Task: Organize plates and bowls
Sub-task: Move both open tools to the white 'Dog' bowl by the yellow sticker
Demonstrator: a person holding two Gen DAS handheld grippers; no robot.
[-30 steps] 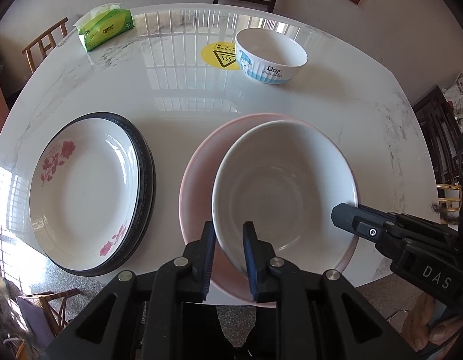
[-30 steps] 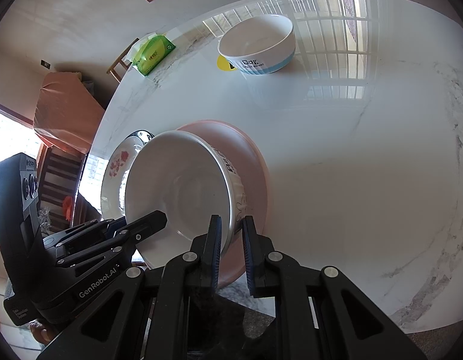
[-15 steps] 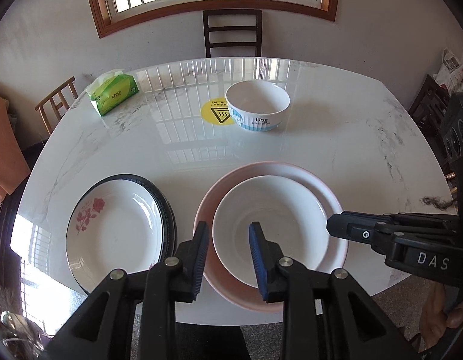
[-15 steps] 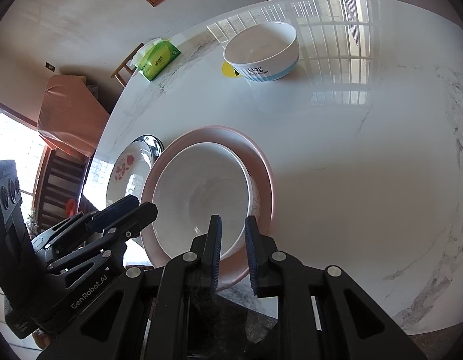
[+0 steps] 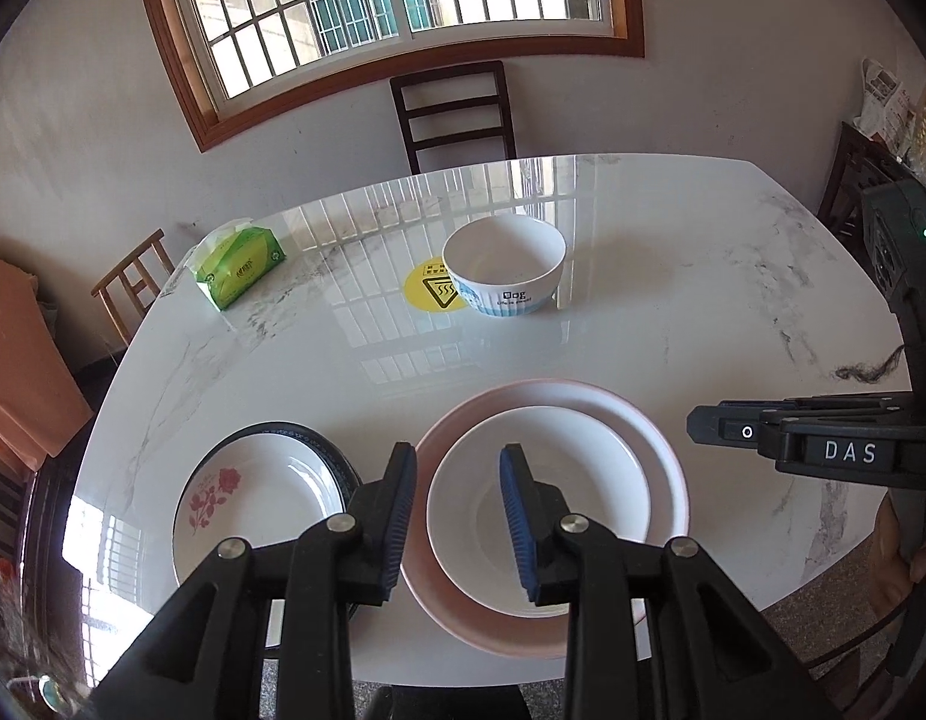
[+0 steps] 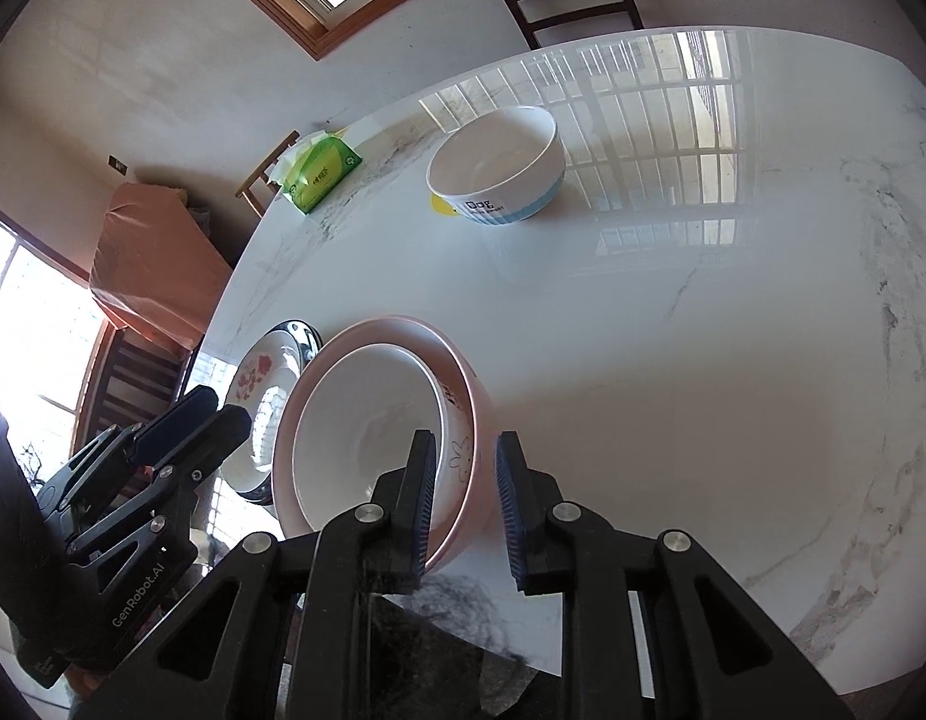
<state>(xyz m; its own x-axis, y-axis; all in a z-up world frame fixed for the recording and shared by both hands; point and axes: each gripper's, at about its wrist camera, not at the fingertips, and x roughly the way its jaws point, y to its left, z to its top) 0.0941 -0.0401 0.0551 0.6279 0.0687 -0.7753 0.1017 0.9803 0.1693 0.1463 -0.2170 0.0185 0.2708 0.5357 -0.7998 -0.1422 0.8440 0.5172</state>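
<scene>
A white bowl [image 5: 547, 480] sits nested inside a larger pink bowl [image 5: 655, 420] near the table's front edge; both also show in the right wrist view, the white bowl [image 6: 366, 420] and the pink bowl [image 6: 472, 414]. My left gripper [image 5: 456, 504] is open and empty, raised above their near left rim. My right gripper [image 6: 466, 480] is open and empty, above their near right rim. A white plate with red flowers [image 5: 252, 504] lies on a dark-rimmed plate [image 5: 336, 456] to the left. A white and blue bowl [image 5: 505, 264] stands further back.
A green tissue pack [image 5: 237, 267] lies at the table's back left. A yellow round sticker [image 5: 429, 291] is beside the blue bowl. A dark chair [image 5: 453, 114] stands behind the marble table [image 5: 673, 312]; a wooden chair [image 5: 132, 288] is at the left.
Both grippers let go of the white bowl, which now rests level in the pink bowl. Both opened, lifted and drew back from the table.
</scene>
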